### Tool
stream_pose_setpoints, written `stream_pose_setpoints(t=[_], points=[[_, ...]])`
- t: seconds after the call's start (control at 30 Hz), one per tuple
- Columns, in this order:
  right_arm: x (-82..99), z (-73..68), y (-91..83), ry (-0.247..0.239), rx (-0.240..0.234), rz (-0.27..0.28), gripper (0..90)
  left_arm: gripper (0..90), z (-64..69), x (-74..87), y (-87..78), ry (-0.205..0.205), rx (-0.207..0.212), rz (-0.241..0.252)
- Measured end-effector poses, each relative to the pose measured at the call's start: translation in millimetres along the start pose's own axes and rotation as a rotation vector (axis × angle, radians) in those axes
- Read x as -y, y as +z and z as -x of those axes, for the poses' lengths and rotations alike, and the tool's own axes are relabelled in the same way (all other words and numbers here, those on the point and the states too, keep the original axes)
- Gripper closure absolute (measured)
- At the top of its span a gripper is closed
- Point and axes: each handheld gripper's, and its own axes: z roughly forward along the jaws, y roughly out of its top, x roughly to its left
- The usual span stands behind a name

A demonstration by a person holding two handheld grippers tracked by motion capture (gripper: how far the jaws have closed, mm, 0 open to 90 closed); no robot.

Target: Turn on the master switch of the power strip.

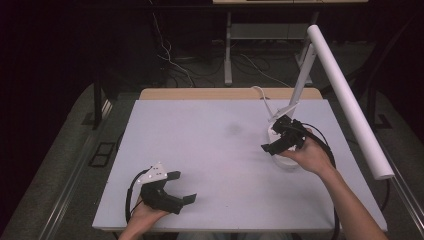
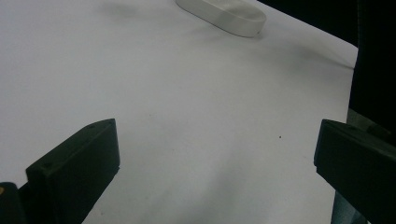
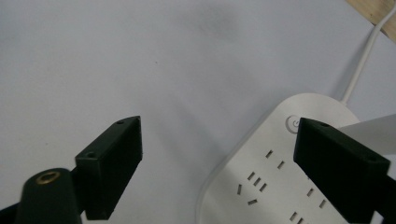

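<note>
The white table (image 1: 220, 165) bore a white lamp (image 1: 345, 95) at its right. The right gripper view revealed the lamp base (image 3: 280, 177) with socket slots and a round button (image 3: 293, 123). The right gripper (image 1: 275, 142) hovered wide-jawed over it; the left gripper (image 1: 182, 187) gaped empty near the front edge.

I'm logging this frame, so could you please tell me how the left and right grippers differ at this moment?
The left gripper sits near the table's front edge over bare surface; the right gripper is farther back, above the white lamp base with its sockets. Both have open jaws, holding nothing.
</note>
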Motion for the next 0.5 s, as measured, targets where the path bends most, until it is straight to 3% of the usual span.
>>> stream_pose_setpoints(t=[0.13, 0.2, 0.3, 0.43, 0.47, 0.5], points=[[-2.5, 0.8, 2.1, -0.009, 0.008, -0.010, 24.3, 0.0, -0.6, 0.2, -0.4, -0.005, -0.002, 0.002], [-5.1, 1.9, 3.1, -0.018, 0.013, -0.018, 33.3, 0.0, -0.5, 0.2, -0.3, -0.007, -0.002, 0.003], [-6.8, 2.3, 4.2, -0.020, 0.018, -0.027, 37.8, 0.0, -0.2, 0.1, 0.0, -0.006, -0.001, 0.002], [-12.4, 4.3, 6.1, -0.041, 0.044, -0.050, 52.9, 0.0, -0.2, 0.2, 0.1, -0.007, -0.001, 0.002], [-12.4, 4.3, 6.1, -0.041, 0.044, -0.050, 52.9, 0.0, -0.2, 0.2, 0.1, -0.007, -0.001, 0.002], [-14.4, 4.9, 6.9, -0.055, 0.054, -0.056, 59.0, 0.0, -0.2, 0.2, 0.1, -0.006, -0.001, 0.003]])
